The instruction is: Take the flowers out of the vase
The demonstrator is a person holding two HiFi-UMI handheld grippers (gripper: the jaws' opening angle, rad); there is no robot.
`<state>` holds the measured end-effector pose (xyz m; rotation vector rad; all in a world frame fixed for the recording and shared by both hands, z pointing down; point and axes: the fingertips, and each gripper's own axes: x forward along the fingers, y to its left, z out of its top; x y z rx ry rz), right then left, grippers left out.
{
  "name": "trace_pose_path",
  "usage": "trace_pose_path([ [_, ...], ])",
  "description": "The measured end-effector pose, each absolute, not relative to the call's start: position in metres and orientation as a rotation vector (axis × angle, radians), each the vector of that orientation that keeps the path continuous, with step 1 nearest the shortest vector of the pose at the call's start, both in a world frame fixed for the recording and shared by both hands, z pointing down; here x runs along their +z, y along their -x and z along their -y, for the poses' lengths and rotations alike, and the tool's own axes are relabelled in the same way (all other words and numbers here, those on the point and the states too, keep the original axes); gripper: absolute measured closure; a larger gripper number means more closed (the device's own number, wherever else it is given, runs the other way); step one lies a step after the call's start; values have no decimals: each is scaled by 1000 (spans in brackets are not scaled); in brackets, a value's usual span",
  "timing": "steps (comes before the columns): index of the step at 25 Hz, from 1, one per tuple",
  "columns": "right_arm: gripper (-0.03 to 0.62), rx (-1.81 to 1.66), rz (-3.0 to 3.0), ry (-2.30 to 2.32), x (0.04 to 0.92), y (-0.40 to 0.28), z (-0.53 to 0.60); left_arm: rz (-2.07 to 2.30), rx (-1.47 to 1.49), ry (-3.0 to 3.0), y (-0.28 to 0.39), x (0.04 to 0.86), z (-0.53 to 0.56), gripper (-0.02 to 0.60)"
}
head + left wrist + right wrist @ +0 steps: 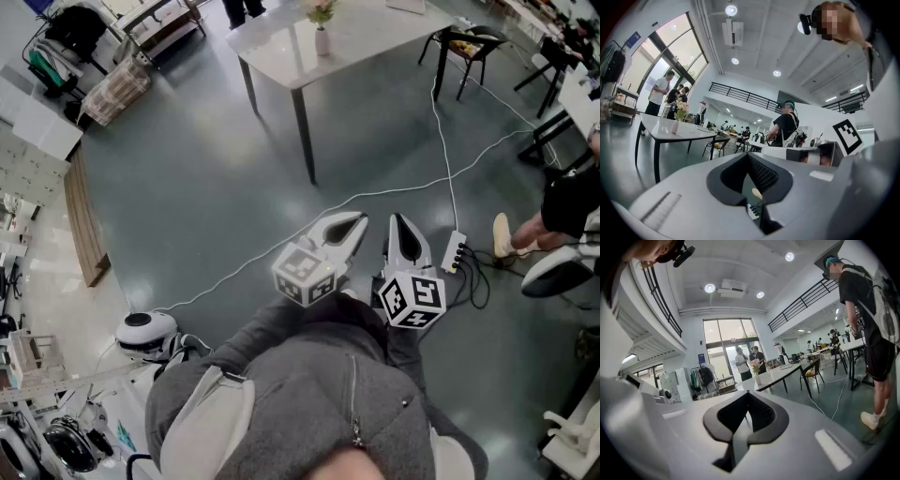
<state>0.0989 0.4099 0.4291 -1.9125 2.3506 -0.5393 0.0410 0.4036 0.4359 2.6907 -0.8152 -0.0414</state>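
Open floor [206, 187] stretched ahead of left tongs [359, 223] and right tongs [398, 221], both closed on nothing, to the worktop [375, 33] bearing vase [322, 42] and flowers [322, 11], well apart; crossing cable [375, 195] could trip the approach.

1. A charcoal-grey zip-up fabric jacket [309, 370] covers torso and sleeves, with a dark metal zip [353, 398] down the front.
2. A pale grey shoulder panel [217, 422] lies over it.
3. The left gripper [359, 223] and right gripper [396, 221] have smooth white plastic shells and black ribbed inner pads.
4. Each bears a white cube with black square markers: left cube [305, 272], right cube [412, 298].
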Motion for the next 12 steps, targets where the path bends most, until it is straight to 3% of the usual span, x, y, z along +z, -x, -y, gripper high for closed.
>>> trace_pose_path([
  [12, 591, -591, -2361, 1875, 437, -97, -417, 864, -50, -2651, -36, 441, -411, 572],
])
